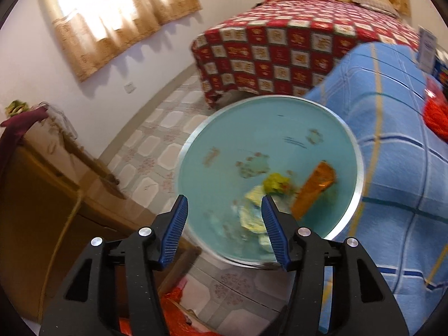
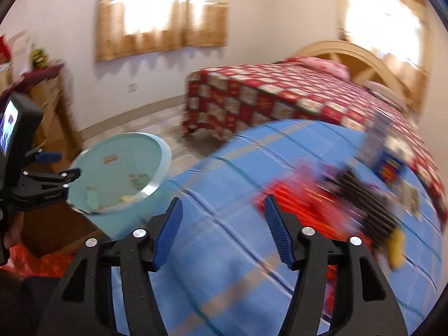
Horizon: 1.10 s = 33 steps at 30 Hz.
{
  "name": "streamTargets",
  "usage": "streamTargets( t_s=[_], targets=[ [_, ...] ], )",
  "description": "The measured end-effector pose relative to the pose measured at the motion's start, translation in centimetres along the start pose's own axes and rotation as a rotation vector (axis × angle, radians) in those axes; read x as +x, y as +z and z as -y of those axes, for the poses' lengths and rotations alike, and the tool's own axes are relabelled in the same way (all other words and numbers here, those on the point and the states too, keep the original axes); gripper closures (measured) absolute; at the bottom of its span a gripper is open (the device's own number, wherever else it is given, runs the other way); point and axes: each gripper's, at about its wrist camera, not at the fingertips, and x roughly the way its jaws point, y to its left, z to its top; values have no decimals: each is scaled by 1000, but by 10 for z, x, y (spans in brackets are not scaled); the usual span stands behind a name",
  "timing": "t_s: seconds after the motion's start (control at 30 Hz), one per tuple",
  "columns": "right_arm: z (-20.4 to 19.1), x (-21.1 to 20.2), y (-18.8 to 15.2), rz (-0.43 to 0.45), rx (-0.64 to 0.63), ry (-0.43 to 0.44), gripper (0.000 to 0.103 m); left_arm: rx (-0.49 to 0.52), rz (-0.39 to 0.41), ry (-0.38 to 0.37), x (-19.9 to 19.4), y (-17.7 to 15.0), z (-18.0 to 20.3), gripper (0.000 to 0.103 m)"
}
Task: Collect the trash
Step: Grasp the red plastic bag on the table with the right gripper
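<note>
A teal basin [image 1: 260, 137] sits beside the blue-blanketed bed and holds trash: an orange wrapper [image 1: 315, 190], a crumpled yellow piece [image 1: 275, 183] and a pale wrapper [image 1: 252, 212]. My left gripper [image 1: 224, 197] hangs open just above the basin's near side, nothing between its fingers. In the right wrist view my right gripper [image 2: 223, 197] is open over the blue blanket [image 2: 224, 252]. A blurred heap of red wrappers [image 2: 291, 204] and a dark item [image 2: 366, 198] lies ahead to its right. The basin [image 2: 112, 165] and the left gripper [image 2: 60, 165] show at the left.
A bed with a red checkered cover [image 1: 280, 47] stands behind. A wooden cabinet [image 1: 42, 173] is at the left, a red plastic bag [image 1: 173, 308] on the tiled floor [image 1: 156, 140] below. A blue and white box [image 2: 386, 151] stands on the blanket.
</note>
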Motion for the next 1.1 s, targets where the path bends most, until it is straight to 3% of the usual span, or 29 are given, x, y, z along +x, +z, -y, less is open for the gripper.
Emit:
streamTargets(
  t_s=[0.2,0.47,0.53,0.57,0.63,0.7,1.1],
  targets=[
    [78,-27,-39,-32,186,-161,39,67,5,-30,-1,2,39,44],
    [111,-10,-66,-103,287,-125,41,110,41,-88,-14,13,81,43],
    [114,-4,-68,-131,287,-103,53,121,45,-106,-17,16,90,43],
    [116,0,-71,-146,300,-80,67,127,49,-112,-18,17,95,43],
    [116,0,-73,-154,303,-61,78,135,53,-124,-21,18,101,43],
    [113,-9,-73,-133,290,-58,84,145,55,-136,-23,19,107,43],
    [126,-89,-73,36,285,-144,85,165,92,-200,-42,36,141,43]
  ],
)
